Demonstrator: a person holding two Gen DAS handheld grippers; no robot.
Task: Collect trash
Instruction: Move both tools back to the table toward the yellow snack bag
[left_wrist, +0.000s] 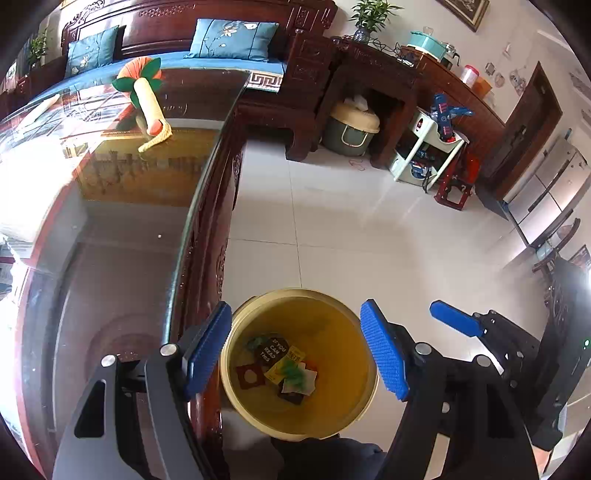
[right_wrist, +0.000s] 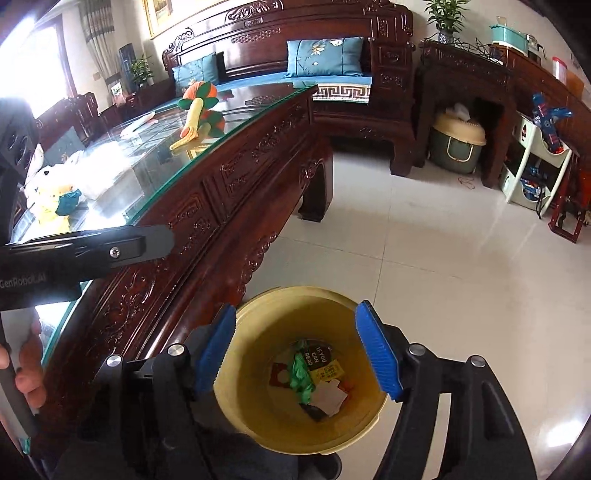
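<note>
Both tools are hovering over the yellow bin (left_wrist: 299, 417) on the floor beside the worktop (right_wrist: 110, 206). The left hand-held gripper (left_wrist: 295, 354) and the right hand-held gripper (right_wrist: 299, 358) are standing spread, pinching nothing. The trash (right_wrist: 314, 376), several wrappers and paper scraps, is lying at the bin's bottom. Judging by this, a drop is finishing; whether any trash is remaining on the worktop I cannot tell.
</note>
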